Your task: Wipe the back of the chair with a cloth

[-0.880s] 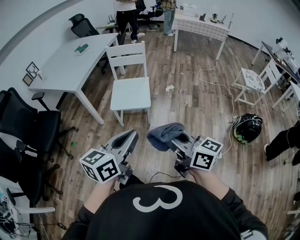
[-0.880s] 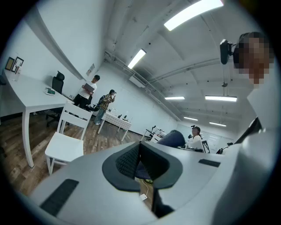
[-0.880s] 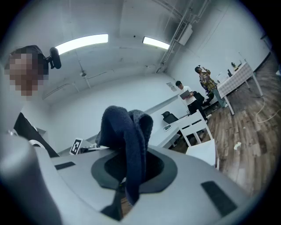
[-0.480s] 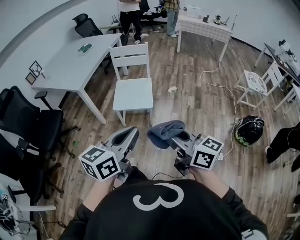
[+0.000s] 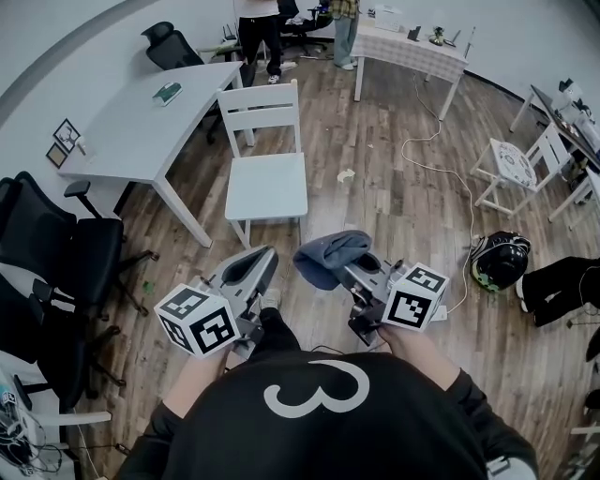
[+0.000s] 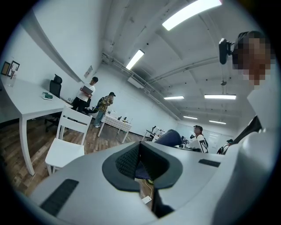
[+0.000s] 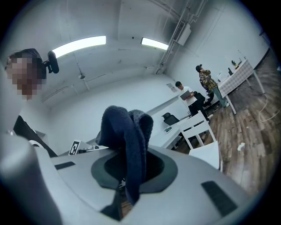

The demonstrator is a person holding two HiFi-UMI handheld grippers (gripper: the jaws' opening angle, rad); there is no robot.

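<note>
The white wooden chair [image 5: 266,184] stands on the floor ahead of me, its slatted back [image 5: 259,106] on the far side, towards the table. My right gripper [image 5: 345,269] is shut on a dark blue-grey cloth [image 5: 326,256], which bunches over its jaws. In the right gripper view the cloth [image 7: 127,131] hangs folded between the jaws of the right gripper [image 7: 127,178], and the chair [image 7: 202,133] shows to the right. My left gripper [image 5: 254,265] is shut and holds nothing. In the left gripper view the left gripper [image 6: 140,148] points past the chair [image 6: 66,139]. Both grippers are well short of the chair.
A white table [image 5: 131,127] stands left of the chair, with black office chairs [image 5: 58,251] nearer me on the left. A crumpled scrap [image 5: 345,175], a white cable [image 5: 439,167] and a black helmet [image 5: 498,258] lie on the floor. People [image 5: 258,28] stand at the back.
The view has crept slightly towards the chair. Both grippers keep the same pose, the right one still shut on the cloth.
</note>
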